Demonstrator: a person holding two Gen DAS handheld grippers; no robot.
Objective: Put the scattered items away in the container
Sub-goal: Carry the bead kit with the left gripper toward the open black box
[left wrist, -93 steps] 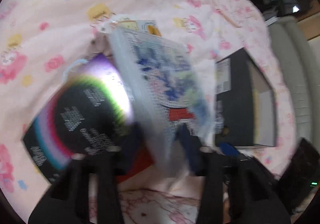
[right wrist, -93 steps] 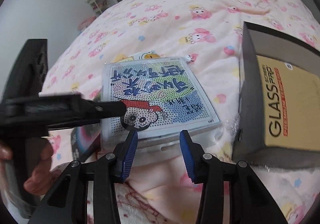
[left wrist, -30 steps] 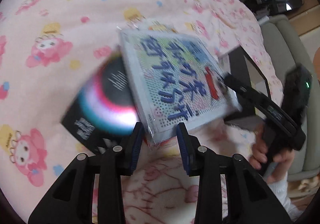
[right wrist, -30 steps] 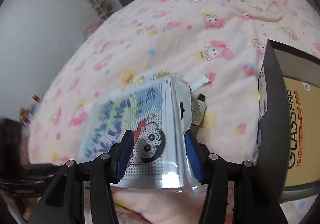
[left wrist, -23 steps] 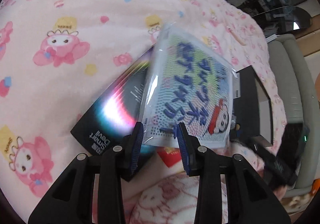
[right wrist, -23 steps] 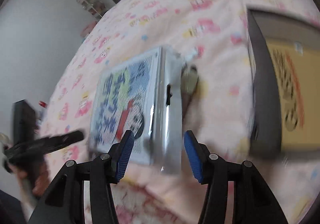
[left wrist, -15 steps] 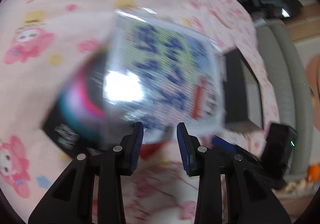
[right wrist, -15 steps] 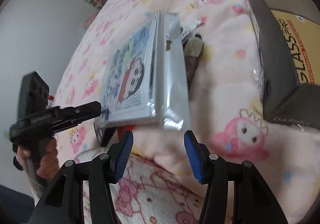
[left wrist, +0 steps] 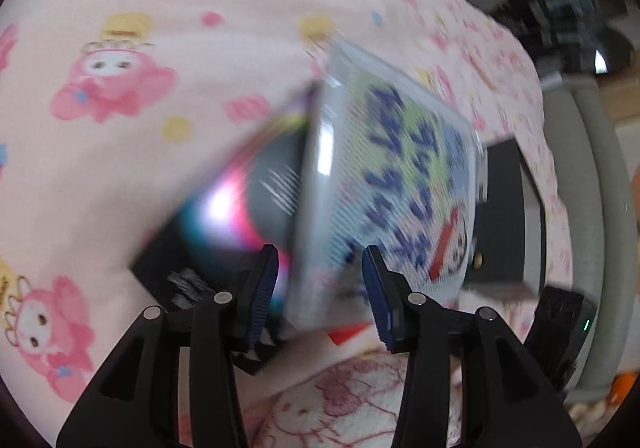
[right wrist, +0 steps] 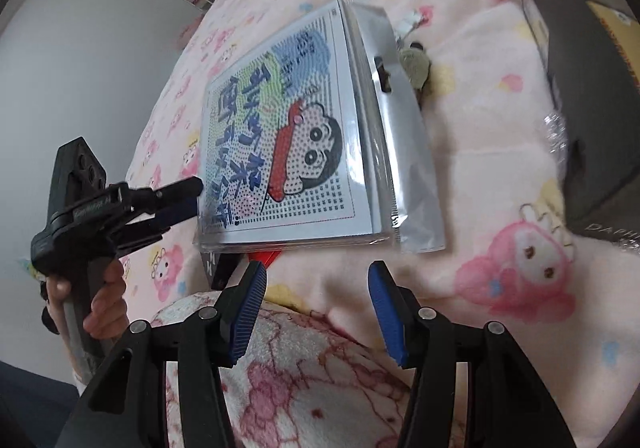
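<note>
Your left gripper (left wrist: 318,276) is opening, the bagged cartoon card (right wrist: 280,136) between its pads but untouched, lying tilted on a black packet (left wrist: 224,224) on the blanket (left wrist: 120,128). Your right gripper (right wrist: 316,308) stands open and empty, below the card; the box (right wrist: 576,96) sits right.

1. The blanket (right wrist: 500,152) is looking like soft, matt fleece cloth.
2. The picture packet (right wrist: 280,136) is sitting in a glossy clear plastic sleeve that is catching glare.
3. The black box (left wrist: 224,216) is showing a shiny, rainbow-sheened face.
4. The dark container (right wrist: 580,96) is looking like matt cardboard.
</note>
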